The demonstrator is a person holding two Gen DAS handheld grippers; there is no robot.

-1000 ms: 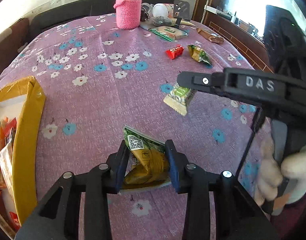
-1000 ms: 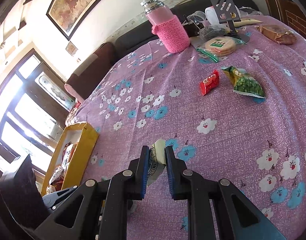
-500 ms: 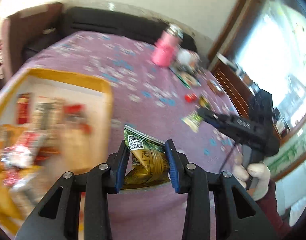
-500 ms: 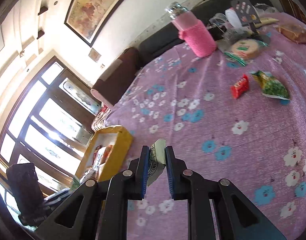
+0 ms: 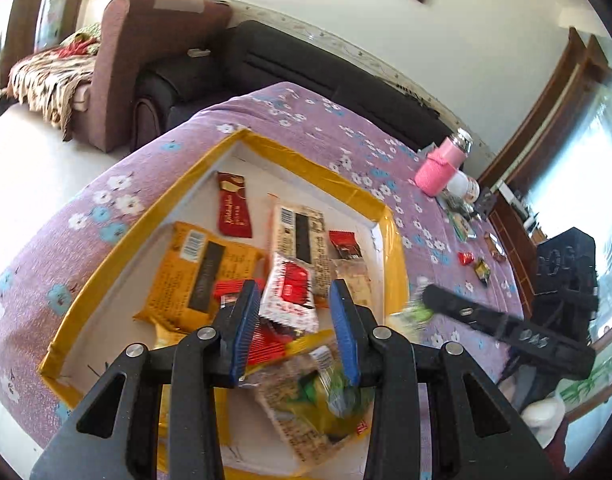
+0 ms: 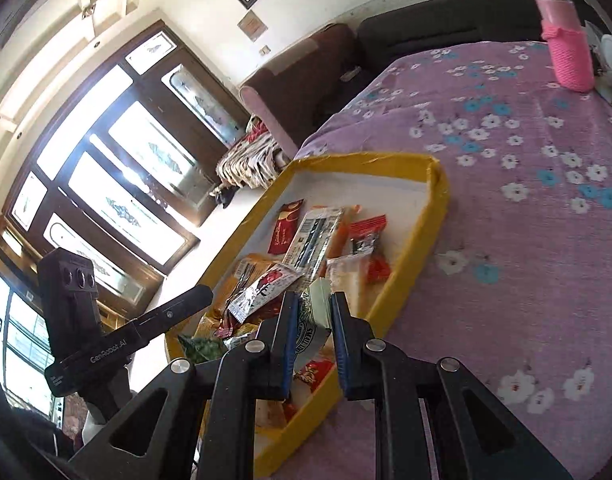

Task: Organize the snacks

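Note:
A yellow-rimmed box (image 5: pixel 306 160) with a white floor holds several snack packets on the purple flowered tablecloth. My left gripper (image 5: pixel 295 328) is open above the box, with nothing between its blue pads. A yellow and green packet (image 5: pixel 326 400) lies in the box just below it. My right gripper (image 6: pixel 310 336) is shut on a pale green and white packet (image 6: pixel 316 316) and hovers over the box's near edge (image 6: pixel 406 280). In the left wrist view the right gripper (image 5: pixel 430 300) shows at the right with its packet (image 5: pixel 416 312) blurred.
A pink knitted bottle (image 5: pixel 442 168) stands at the far end of the table, also in the right wrist view (image 6: pixel 566 56). A red packet (image 5: pixel 465 258) and a green packet (image 5: pixel 482 270) lie on the cloth near it. A sofa (image 5: pixel 297 68) stands behind the table.
My left gripper swung over the box, opened and let go of the yellow and green packet, which now lies in the box. My right gripper carried its packet to the box.

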